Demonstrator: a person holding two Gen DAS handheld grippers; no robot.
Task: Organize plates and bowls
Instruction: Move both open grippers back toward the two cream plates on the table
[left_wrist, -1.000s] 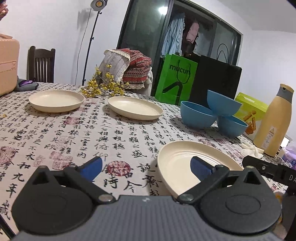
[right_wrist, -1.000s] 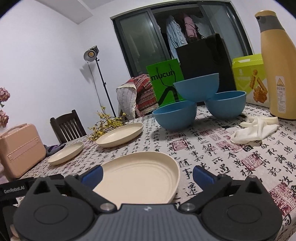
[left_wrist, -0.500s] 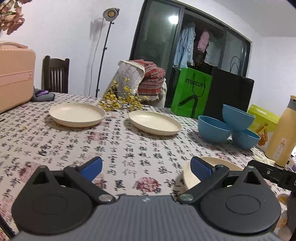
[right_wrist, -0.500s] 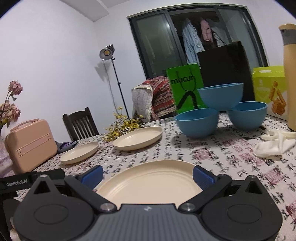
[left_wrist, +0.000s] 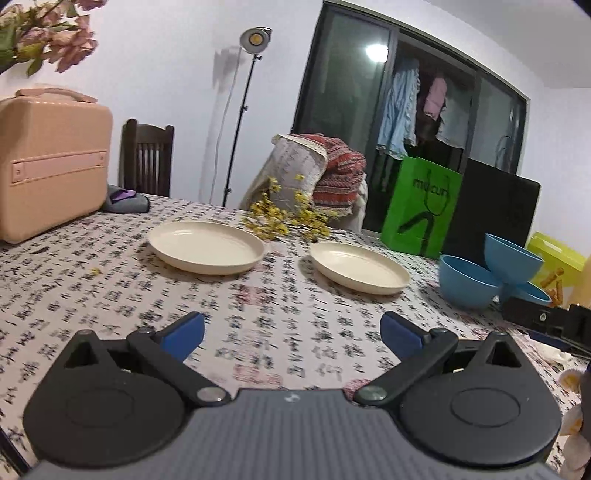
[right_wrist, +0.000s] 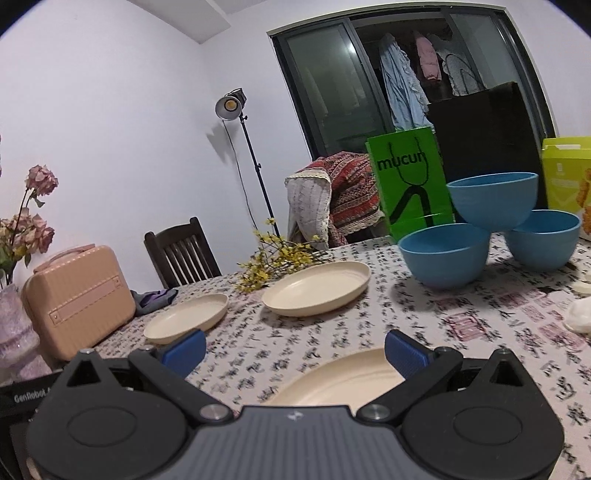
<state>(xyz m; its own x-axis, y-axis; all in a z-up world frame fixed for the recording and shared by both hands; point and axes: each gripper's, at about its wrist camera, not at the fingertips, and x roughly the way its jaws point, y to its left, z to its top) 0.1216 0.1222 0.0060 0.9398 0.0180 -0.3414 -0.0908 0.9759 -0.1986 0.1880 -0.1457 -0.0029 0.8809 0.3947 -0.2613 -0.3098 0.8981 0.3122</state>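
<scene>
My left claw (left_wrist: 291, 330) spread wide, empty, hovering over table (left_wrist: 110, 295). Right claw (right_wrist: 295, 349) also wide, empty, near plate (right_wrist: 343, 380) just under it. Two more plates (right_wrist: 317, 288) beyond near plate; three blue bowls (right_wrist: 447, 254) beyond, right. Judge: approach step. Next: lower right claw onto near plate rim, pinch.

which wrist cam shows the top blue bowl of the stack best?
Right wrist: the top blue plastic bowl sits whole and sharp, resting on the rims of two lower blue bowls. Left wrist shows it small, tilted, near the edge.
</scene>
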